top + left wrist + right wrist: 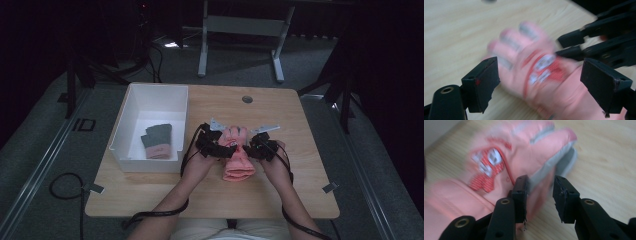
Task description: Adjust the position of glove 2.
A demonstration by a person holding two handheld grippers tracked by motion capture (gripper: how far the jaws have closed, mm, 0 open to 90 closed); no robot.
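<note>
- Leftmost, I see the white bin [131,107] on the tabletop [210,195], with a grey glove [157,140] lying on its floor; the bin's right wall stands just beside my left gripper [214,144].
- Next, from the left gripper view, my left gripper [539,80] has its jaws spread wide, one on each side of the pink glove [536,72], near its wrist end; neither pad seems to touch the fabric, though blur makes that hard to settle.
- Between the hands, the pink glove [237,155] lies flat, its long axis running away from me: fingers toward the far edge, cuff toward me.
- Then the right gripper [260,146] sits at the glove's right edge, about level with the left one; both are equally near.
- Seen from the right gripper view, the right gripper [540,197] has its jaws parted by a narrow gap, with the grey-trimmed side edge of the pink glove [524,162] sitting between them; I judge them not yet clamped.
- My guess is that this glove goes into the bin with its mate, so the move would carry it left over the bin's wall.
- Rightward, bare tabletop gives free room; the near edge is well apart from the cuff.
</note>
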